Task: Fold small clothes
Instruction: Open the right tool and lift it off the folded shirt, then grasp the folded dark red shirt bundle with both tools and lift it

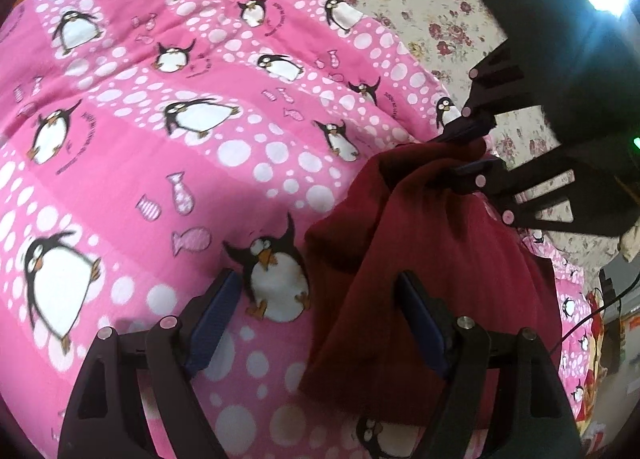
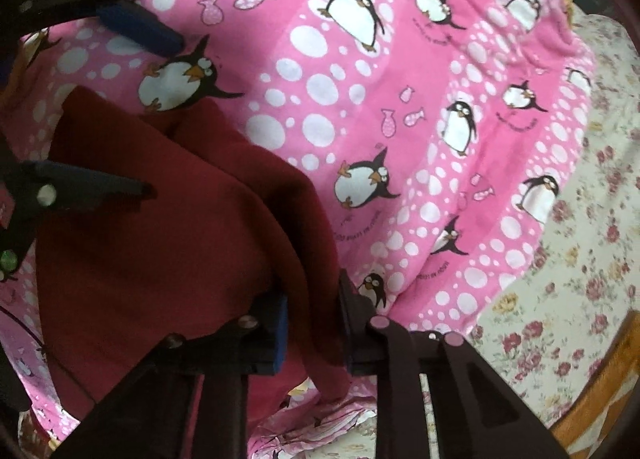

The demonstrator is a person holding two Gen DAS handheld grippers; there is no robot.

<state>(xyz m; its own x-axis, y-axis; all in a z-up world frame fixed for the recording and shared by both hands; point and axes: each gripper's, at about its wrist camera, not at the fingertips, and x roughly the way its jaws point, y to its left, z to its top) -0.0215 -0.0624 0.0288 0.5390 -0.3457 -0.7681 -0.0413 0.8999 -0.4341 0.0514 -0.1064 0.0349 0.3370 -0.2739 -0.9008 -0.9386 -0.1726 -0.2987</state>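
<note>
I've got the right gripper clamped on an edge of the dark red garment — the cloth passes straight between its jaws and drapes away from them in a fold. The rest of the garment lies on the pink penguin blanket, which covers part of a floral sheet.

My left gripper hangs with its jaws wide apart, nothing between them but the blanket. The red garment sits under its right-hand finger and runs on from there; the left-hand blue pad is over bare blanket, beside a penguin print.

What matters for the next move, as I read it: the garment's long axis runs from the right gripper at the far end back toward my left one, so the loose near edge is the left's to take. It needs to shift a little to its right to straddle the cloth before closing — otherwise I'd pinch blanket too
</note>
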